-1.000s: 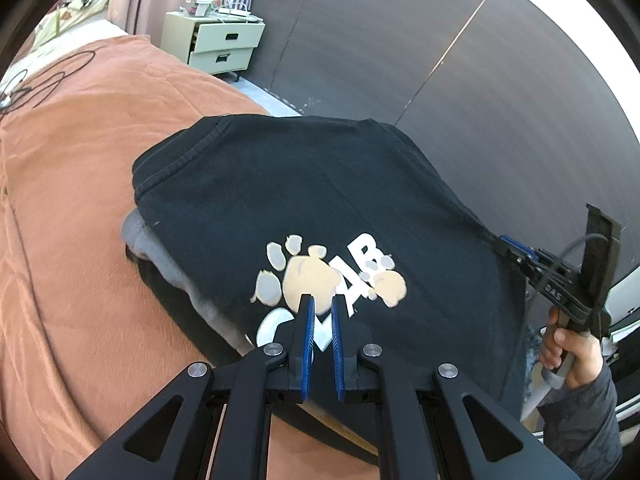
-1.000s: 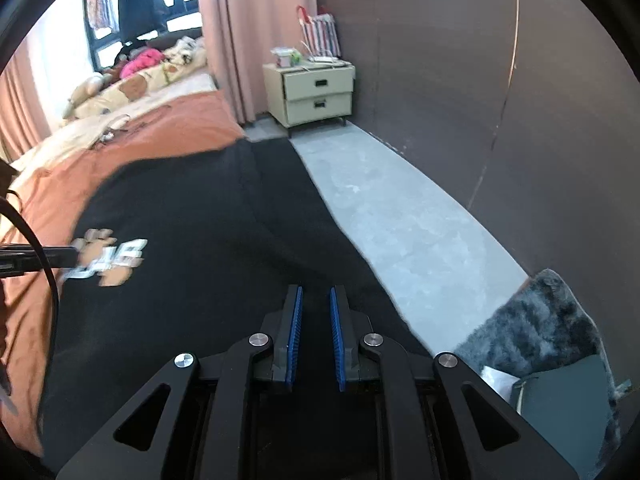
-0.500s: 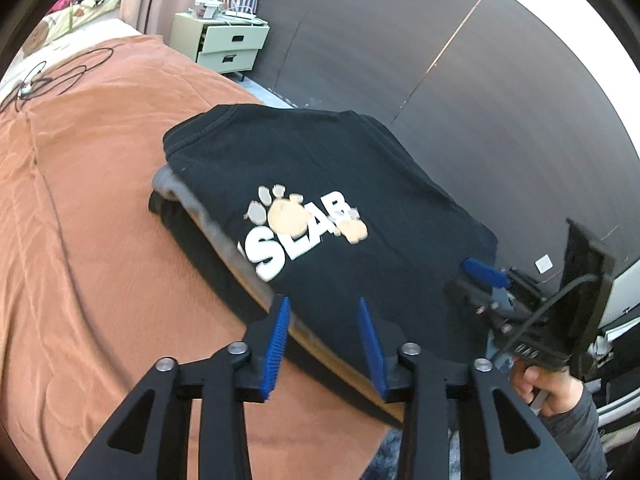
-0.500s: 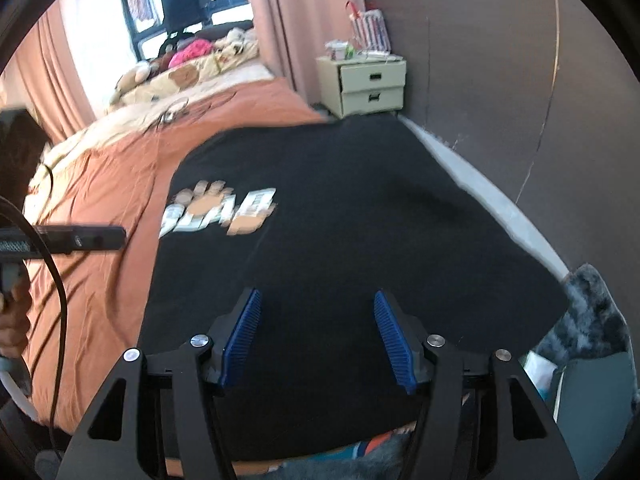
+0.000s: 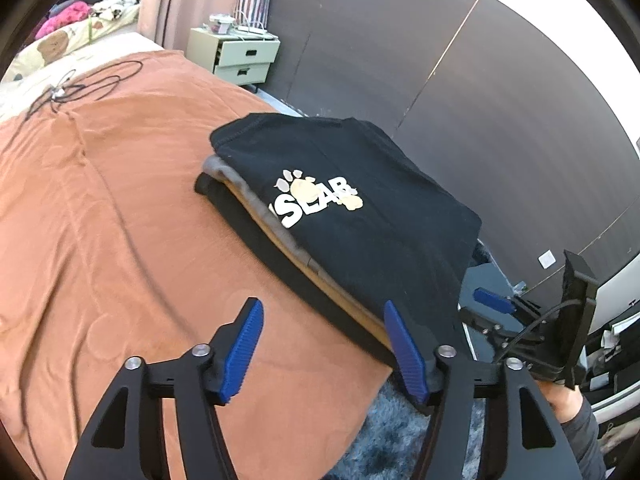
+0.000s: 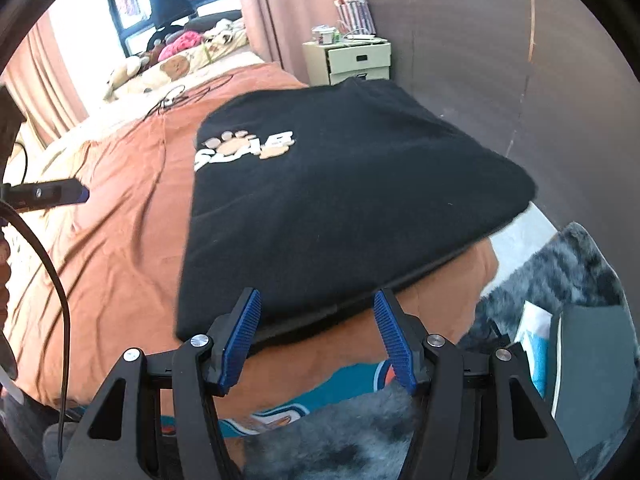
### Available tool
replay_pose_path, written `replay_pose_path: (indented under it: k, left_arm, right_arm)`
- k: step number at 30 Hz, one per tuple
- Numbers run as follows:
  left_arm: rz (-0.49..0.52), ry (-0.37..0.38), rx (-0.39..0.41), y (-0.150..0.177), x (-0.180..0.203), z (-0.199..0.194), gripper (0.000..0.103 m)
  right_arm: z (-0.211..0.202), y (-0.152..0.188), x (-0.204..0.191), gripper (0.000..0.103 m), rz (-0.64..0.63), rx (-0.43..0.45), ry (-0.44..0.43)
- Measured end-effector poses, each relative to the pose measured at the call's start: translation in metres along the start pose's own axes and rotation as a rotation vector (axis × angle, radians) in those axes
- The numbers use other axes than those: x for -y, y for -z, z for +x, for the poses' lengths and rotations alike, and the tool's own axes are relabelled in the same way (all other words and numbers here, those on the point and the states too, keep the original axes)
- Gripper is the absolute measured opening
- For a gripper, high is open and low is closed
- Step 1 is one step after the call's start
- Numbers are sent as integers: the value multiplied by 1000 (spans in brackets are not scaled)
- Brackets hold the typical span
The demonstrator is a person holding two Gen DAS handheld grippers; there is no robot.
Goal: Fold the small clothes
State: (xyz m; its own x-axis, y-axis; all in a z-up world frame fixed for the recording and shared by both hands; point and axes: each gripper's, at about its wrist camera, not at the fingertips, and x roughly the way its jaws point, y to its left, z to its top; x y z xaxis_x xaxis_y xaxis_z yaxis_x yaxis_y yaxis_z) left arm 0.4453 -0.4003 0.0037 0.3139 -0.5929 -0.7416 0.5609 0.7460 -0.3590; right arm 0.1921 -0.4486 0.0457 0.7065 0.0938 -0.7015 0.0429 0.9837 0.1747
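Left gripper [image 5: 324, 346] and right gripper [image 6: 318, 336] — jaws spread wide, holding nothing, poised at near edge of folded black T-shirt [image 5: 360, 216]. Shirt atop stack of folded garments [image 5: 256, 216] on orange bedspread [image 5: 100, 220], near bed's corner — printed logo facing up.

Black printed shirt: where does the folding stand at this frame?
Done: the black shirt lies folded, print up, on top of a stack of folded clothes on the bed. In hand: nothing; left gripper and right gripper are open. Left: no unfolded garment shows.
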Motion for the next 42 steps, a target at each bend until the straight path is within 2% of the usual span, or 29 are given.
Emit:
replay_pose_path:
  k: [4, 6, 8, 10, 14, 16, 18, 22, 28, 32, 35, 42]
  left_arm:
    - [12, -22, 27, 12, 3, -29, 83]
    - [18, -28, 47, 19, 4, -47, 89]
    - [28, -34, 73, 26, 4, -65, 94]
    - [45, -44, 107, 32, 4, -81, 100]
    - [29, -59, 135, 42, -3, -112, 101]
    - [29, -57, 161, 49, -8, -131, 102]
    - [47, -88, 180, 56, -11, -150, 102]
    - [26, -115, 215, 71, -19, -184, 102]
    - [14, -143, 283, 104, -17, -233, 103]
    - [3, -171, 304, 128, -14, -256, 103]
    - [-4, -200, 324, 146, -10, -271, 103]
    - [-32, -239, 377, 185, 1, -302, 103]
  right_arm:
    - [-33, 6, -6, 58, 39, 21, 6]
    - [-49, 8, -11, 74, 59, 42, 26]
    - [-66, 11, -20, 82, 67, 78, 46]
    - [-84, 15, -32, 86, 61, 114, 50]
    - [-108, 26, -57, 93, 71, 140, 75]
    - [-122, 33, -70, 94, 70, 148, 88]
    - [-139, 37, -80, 94, 80, 175, 81]
    - [-168, 51, -100, 94, 91, 229, 34]
    - [-202, 75, -129, 95, 28, 246, 30]
    - [-222, 93, -139, 96, 9, 245, 21]
    - [-238, 105, -144, 103, -4, 258, 20]
    - [-266, 131, -152, 103, -37, 295, 0]
